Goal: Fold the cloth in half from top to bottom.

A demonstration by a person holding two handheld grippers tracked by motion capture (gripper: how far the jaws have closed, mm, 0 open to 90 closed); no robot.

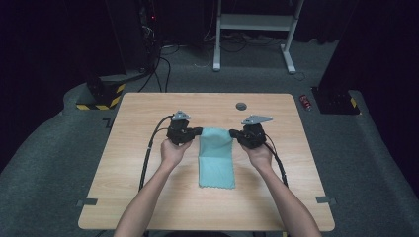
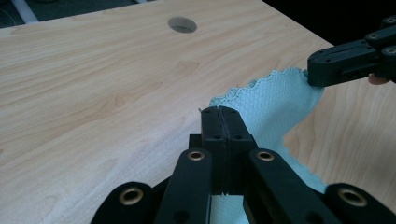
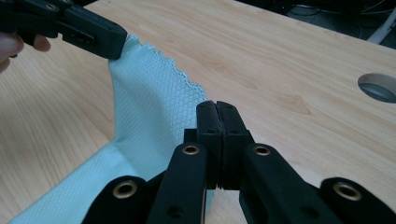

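A light teal cloth [image 1: 216, 158] with a scalloped edge lies lengthwise on the wooden table [image 1: 148, 197]; its far end is lifted off the wood. My left gripper [image 1: 199, 131] is shut on the far left corner of the cloth [image 2: 275, 107], its jaws pressed together. My right gripper [image 1: 232, 133] is shut on the far right corner of the cloth [image 3: 149, 112]. In the left gripper view my own left gripper [image 2: 223, 113] pinches the fabric, and the right gripper [image 2: 322, 70] holds the opposite corner. The right gripper view shows my right gripper [image 3: 216, 108] and the left gripper [image 3: 114, 44] likewise.
A round cable hole [image 1: 241, 106] sits in the table near its far edge. Black cables [image 1: 148, 153] trail from both grippers toward the near edge. Beyond the table are a white desk frame [image 1: 254, 24], dark equipment with hazard tape [image 1: 101, 96], and a red can [image 1: 306, 102] on the carpet.
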